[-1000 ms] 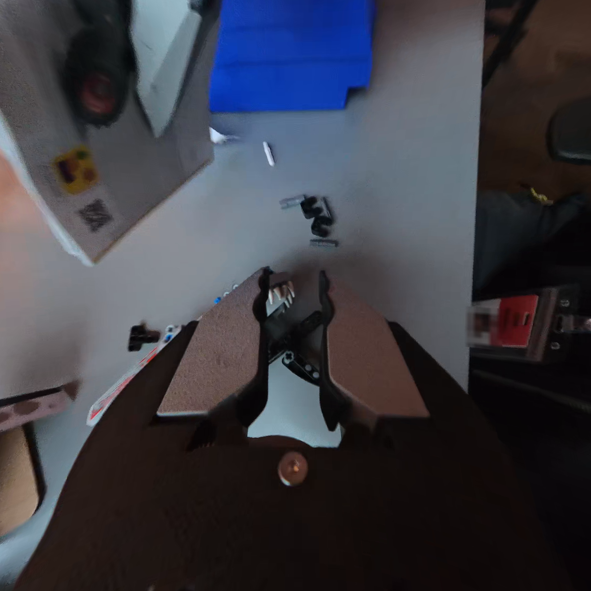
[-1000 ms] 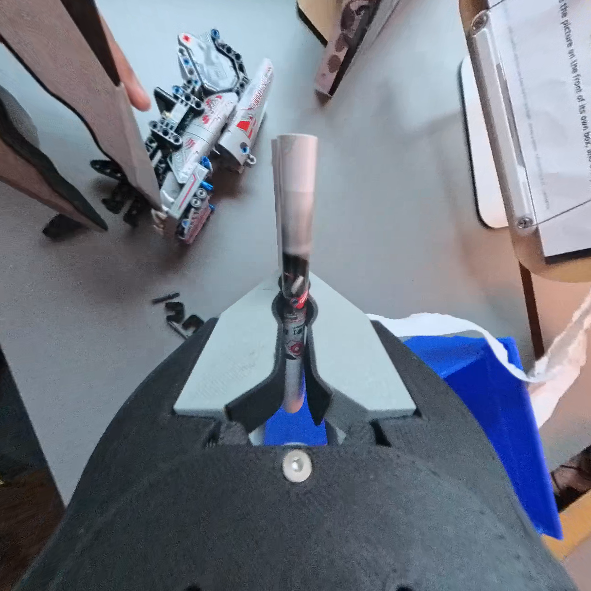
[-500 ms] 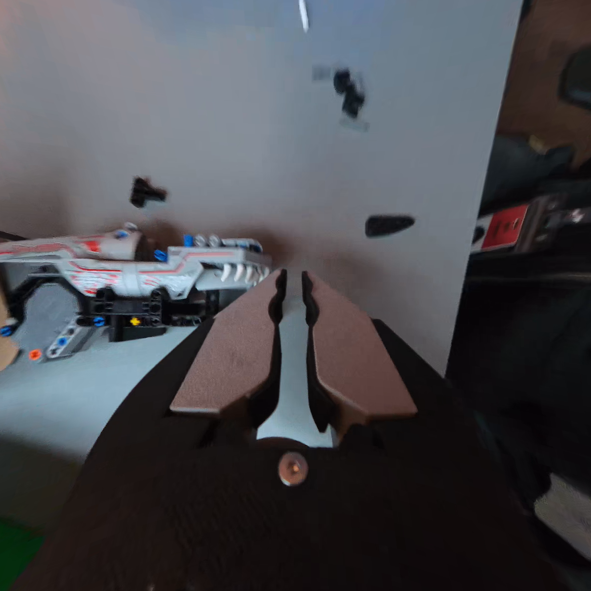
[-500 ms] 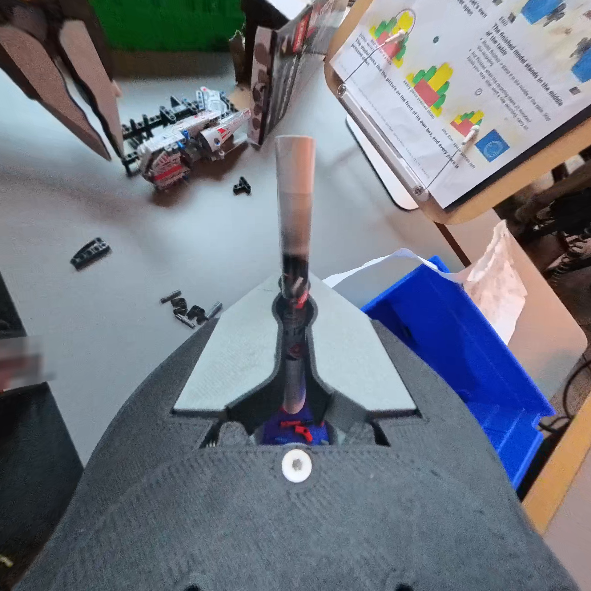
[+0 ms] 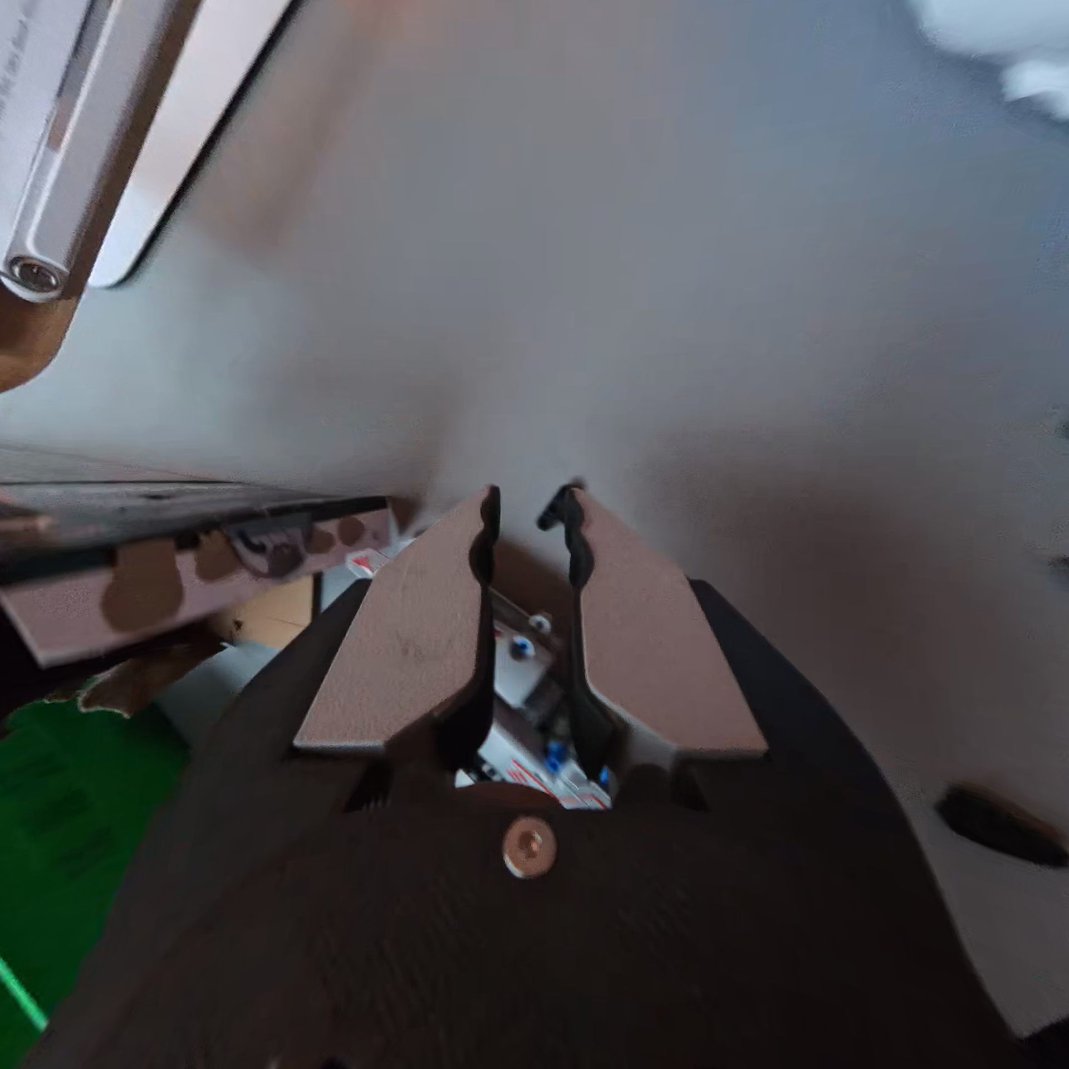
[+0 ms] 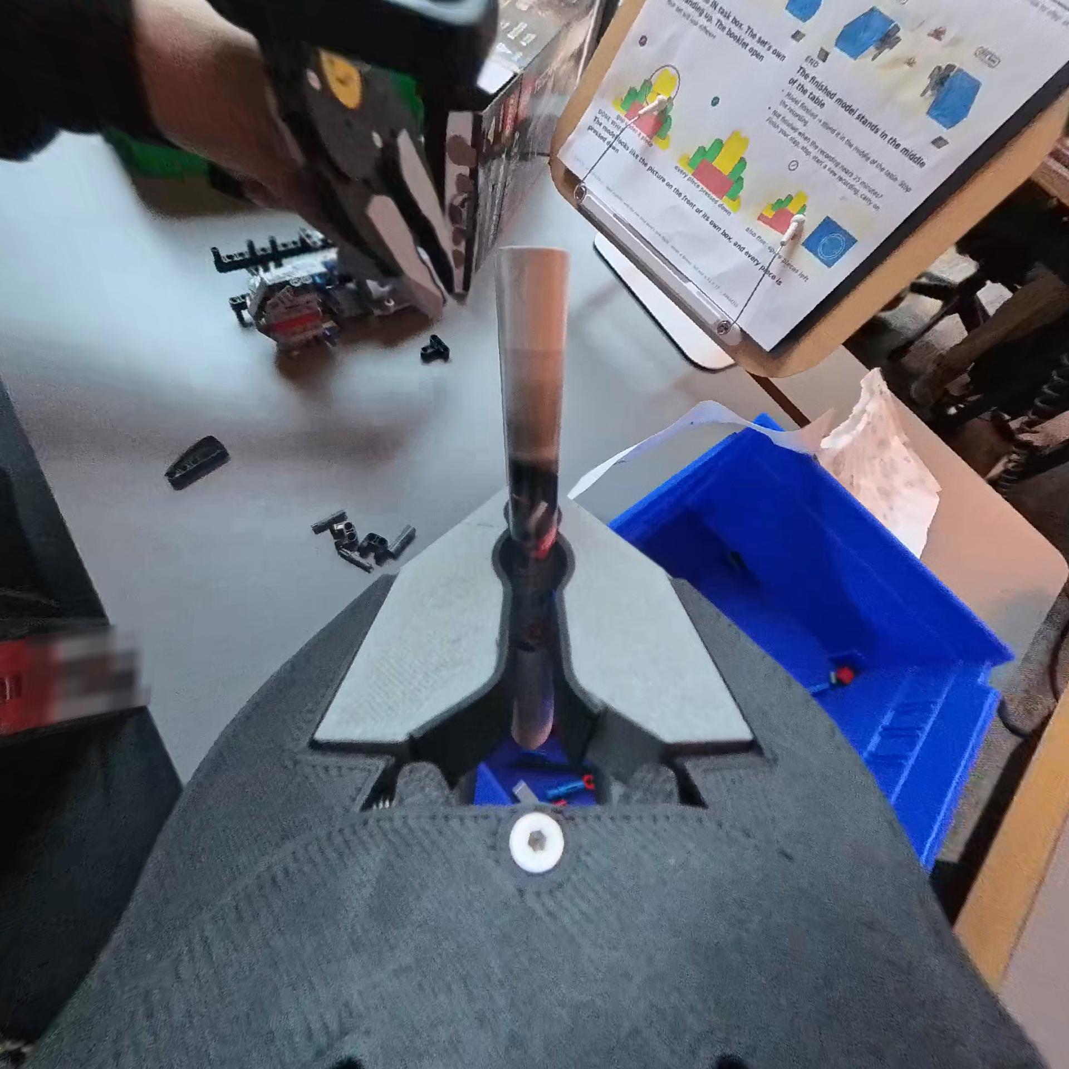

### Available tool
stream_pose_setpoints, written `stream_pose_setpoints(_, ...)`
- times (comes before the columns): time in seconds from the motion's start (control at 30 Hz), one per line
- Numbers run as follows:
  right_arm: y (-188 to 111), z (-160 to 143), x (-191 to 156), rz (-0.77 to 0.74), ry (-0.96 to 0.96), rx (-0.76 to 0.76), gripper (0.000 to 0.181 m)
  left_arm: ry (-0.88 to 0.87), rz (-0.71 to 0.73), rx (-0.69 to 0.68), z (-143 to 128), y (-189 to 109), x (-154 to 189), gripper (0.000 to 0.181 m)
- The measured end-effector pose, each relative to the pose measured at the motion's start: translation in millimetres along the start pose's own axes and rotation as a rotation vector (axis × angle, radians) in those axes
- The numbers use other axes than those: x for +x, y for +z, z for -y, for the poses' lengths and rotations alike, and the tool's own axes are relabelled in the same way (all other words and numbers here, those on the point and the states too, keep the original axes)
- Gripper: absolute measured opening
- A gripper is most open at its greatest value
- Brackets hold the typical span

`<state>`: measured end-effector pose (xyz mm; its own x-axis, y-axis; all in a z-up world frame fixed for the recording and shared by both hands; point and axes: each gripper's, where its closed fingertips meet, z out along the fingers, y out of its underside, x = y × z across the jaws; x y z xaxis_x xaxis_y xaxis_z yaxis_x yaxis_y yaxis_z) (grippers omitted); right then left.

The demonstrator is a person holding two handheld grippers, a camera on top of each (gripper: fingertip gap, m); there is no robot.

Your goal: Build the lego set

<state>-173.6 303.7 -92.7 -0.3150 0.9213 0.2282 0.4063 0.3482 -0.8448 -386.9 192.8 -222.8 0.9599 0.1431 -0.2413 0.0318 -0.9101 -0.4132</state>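
A printed instruction sheet (image 6: 769,127) is clipped on a wooden board (image 6: 902,277) at the far right corner of the table (image 6: 173,405). It carries lines of black writing and coloured brick drawings. A box (image 6: 509,133) beside it has small print, too blurred to read.

Grey-and-red lego model (image 6: 292,301) on its side on the table, loose black pieces (image 6: 364,541) nearby.

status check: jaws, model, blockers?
Left gripper open, jaws straddling the lego model. Right gripper shut on a rolled booklet, above the blue bin. Loose black pieces on table, clear of the model.
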Motion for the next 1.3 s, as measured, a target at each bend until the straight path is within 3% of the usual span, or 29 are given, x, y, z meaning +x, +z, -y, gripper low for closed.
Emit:
stream_pose_setpoints(0.17,-11.5,4.3,3.1,-0.019,-0.004,0.017,0.002,0.076,-0.008,-0.299,-32.3,39.3,-12.2,0.0)
stream_pose_setpoints(0.27,-25.0,4.1,6.0,-0.054,-0.02,0.026,0.003,0.174,-0.017,-0.32,-35.5,37.1,1.2,0.0)
stream_pose_setpoints(0.33,-36.0,2.5,6.4,-0.051,0.006,0.052,0.003,0.187,-0.104,-0.315,-34.4,32.2,22.0,0.0)
stream_pose_setpoints(0.4,-46.5,-3.4,10.1,-0.075,0.023,0.062,0.002,0.22,-0.218,-0.221,-20.8,28.1,49.4,0.0)
stream_pose_setpoints(0.5,-60.7,-21.3,15.5,-0.124,0.043,0.031,0.003,0.238,-0.154,-0.184,-8.9,20.0,52.6,0.0)
stream_pose_setpoints(0.6,-78.3,-38.3,21.0,-0.178,0.083,0.024,0.003,0.189,-0.289,0.102,38.6,-17.4,106.2,0.032)
stream_pose_setpoints(0.67,-87.3,-45.8,22.3,-0.19,0.12,0.049,0.003,0.085,-0.371,0.277,70.9,-44.7,140.6,0.066)
stream_pose_setpoints(0.8,-101.4,-66.2,32.1,-0.25,0.157,0.053,0.003,-0.169,-0.45,0.451,112.3,-63.1,181.8,0.084)
stream_pose_setpoints(0.87,-109.4,-77.2,37.2,-0.279,0.174,0.051,0.003,-0.225,-0.444,0.454,116.5,-51.6,198.5,0.089)
stream_pose_setpoints(0.97,-121.5,-90.3,41.1,-0.303,0.204,0.049,0.003,-0.203,-0.25,0.44,117.2,-26.3,200.7,0.079)
stream_pose_setpoints(1.07,-129.2,-100.2,42.2,-0.307,0.196,0.024,0.003,-0.183,-0.171,0.368,110.7,-7.2,208.8,0.072)
stream_pose_setpoints(1.13,-132.7,-106.4,41.2,-0.294,0.198,0.015,0.003,-0.207,-0.205,0.396,110.7,-19.0,222.0,0.067)
stream_pose_setpoints(1.23,-138.0,-116.1,35.3,-0.273,0.195,0.011,0.003,-0.276,-0.286,0.519,110.5,-56.5,236.5,0.081)
stream_pose_setpoints(1.3,-141.5,-124.2,32.4,-0.263,0.201,0.001,0.003,-0.326,-0.282,0.509,110.7,-62.2,237.8,0.074)
